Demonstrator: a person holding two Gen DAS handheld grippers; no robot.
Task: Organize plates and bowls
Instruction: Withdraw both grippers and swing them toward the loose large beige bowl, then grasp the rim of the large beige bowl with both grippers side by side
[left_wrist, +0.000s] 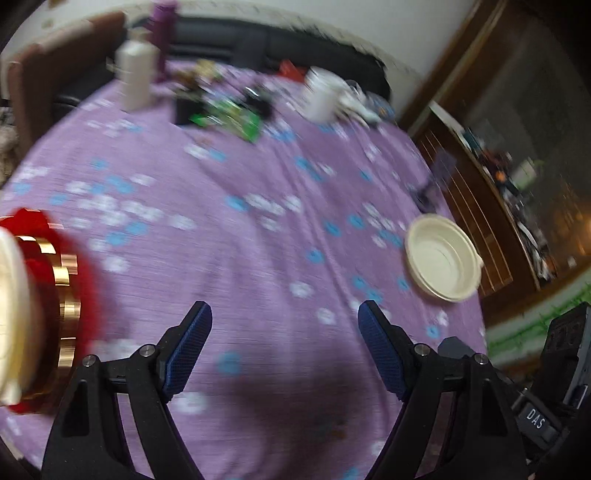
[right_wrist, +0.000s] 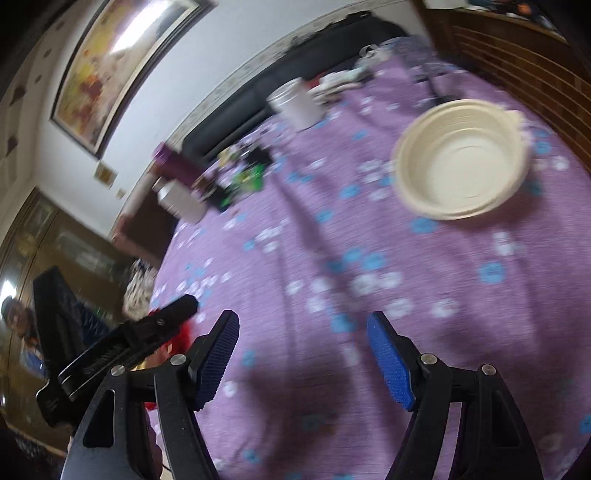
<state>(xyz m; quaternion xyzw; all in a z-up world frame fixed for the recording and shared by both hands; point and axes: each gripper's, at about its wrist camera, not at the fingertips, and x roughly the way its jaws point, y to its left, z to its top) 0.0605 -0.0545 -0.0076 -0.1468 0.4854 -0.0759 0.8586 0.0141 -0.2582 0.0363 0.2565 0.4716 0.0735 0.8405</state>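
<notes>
A cream bowl (left_wrist: 443, 256) sits upright near the right edge of the purple flowered tablecloth (left_wrist: 240, 240); in the right wrist view the cream bowl (right_wrist: 461, 155) lies ahead and to the right. A red and gold plate (left_wrist: 62, 295) with something cream on it shows blurred at the left edge. My left gripper (left_wrist: 284, 325) hangs open over bare cloth, nothing between its blue pads. My right gripper (right_wrist: 303, 339) is open too, over bare cloth, well short of the bowl. The left gripper's finger (right_wrist: 162, 317) pokes in at the lower left of the right wrist view.
At the table's far side stand a white bottle (left_wrist: 135, 74), a purple flask (left_wrist: 162, 33), a white mug (left_wrist: 323, 94), a green packet (left_wrist: 236, 118) and small clutter. A wooden cabinet (left_wrist: 498, 184) runs along the right. A dark sofa (left_wrist: 295, 48) lies behind.
</notes>
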